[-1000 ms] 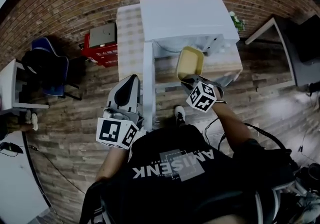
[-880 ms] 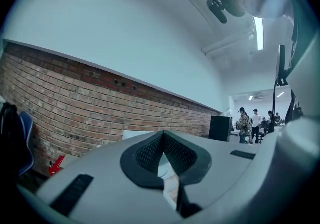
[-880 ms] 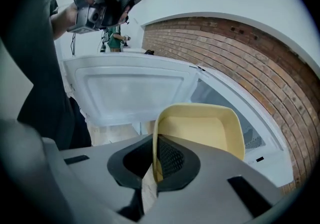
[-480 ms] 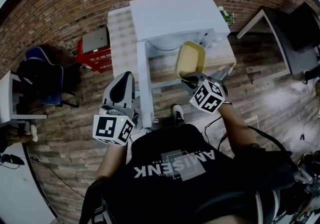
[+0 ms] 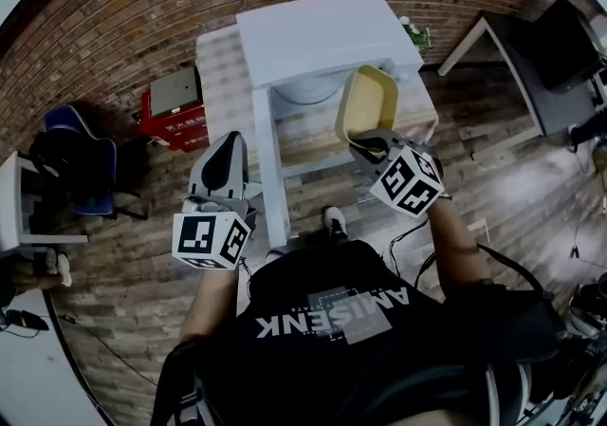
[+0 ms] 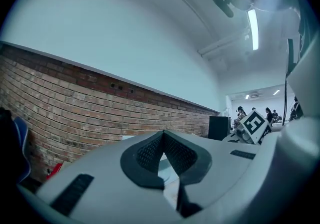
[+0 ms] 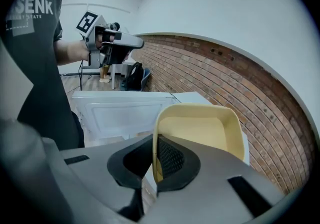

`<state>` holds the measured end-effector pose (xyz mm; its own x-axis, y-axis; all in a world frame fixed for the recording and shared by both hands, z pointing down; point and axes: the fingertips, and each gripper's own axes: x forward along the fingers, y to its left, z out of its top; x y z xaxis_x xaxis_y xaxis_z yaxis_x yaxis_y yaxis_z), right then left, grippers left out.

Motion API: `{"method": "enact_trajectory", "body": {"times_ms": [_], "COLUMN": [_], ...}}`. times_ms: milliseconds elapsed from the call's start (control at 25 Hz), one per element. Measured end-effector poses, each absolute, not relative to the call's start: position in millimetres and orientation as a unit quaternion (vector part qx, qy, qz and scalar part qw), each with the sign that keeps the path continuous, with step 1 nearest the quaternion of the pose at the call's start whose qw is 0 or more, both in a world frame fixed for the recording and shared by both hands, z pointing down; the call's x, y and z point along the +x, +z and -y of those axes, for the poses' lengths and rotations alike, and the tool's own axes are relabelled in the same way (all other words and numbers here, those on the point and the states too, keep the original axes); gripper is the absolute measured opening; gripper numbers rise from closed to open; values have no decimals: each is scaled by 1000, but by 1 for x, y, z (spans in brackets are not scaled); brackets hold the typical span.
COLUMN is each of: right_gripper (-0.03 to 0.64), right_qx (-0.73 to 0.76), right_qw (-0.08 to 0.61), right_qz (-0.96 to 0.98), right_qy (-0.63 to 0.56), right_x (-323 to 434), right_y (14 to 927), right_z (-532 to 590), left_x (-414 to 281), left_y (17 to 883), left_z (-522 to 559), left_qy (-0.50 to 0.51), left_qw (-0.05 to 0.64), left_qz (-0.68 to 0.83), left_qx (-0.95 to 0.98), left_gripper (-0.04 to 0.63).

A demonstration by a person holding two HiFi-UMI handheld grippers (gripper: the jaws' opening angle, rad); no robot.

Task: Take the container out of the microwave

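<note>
Yellow container [image 5: 365, 103] is clamped in the right gripper [image 5: 375, 141], sticking out straight ahead of it toward the microwave [image 5: 322, 35].

From where I'm standing, the right jaws are closed down on the container's near rim, one pad inside the wall and one outside. The tray hangs beyond the tips, tipped up on its edge, with its long axis running away from the gripper toward the brick wall. It sits just in front of the oven's mouth, right of the swung-open door [image 5: 266, 158]. I'd say it's clear of the cavity, but the top-down angle doesn't quite prove it. The left gripper [image 5: 230, 141] is over on the other side of the door, pointing level, with its jaws together and nothing in them. So the right hand is the only one near the container, and pulling back or setting it down is all on that hand.
</note>
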<state>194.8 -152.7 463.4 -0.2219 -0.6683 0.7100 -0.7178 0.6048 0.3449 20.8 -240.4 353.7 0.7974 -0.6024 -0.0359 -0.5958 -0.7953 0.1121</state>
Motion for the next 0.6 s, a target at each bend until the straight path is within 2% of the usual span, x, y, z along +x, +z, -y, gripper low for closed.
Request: {"method": "enact_trajectory", "body": {"times_ms": [240, 440, 600], "right_gripper": [43, 43, 43], "right_qx": [472, 475, 492], "right_qw": [415, 433, 411], "right_qz": [778, 765, 766], "right_qy": [13, -28, -37], "right_x": [200, 198, 198], "right_y": [433, 404, 385], "right_z": [159, 162, 164], "left_x": [19, 19, 18], "left_y": [353, 356, 355], "left_z": [250, 259, 261], "left_qy": [-33, -33, -37], "left_qw": [45, 53, 58], "left_qz": [322, 324, 324], "left_qx": [945, 944, 943], "left_gripper": [12, 12, 12]}}
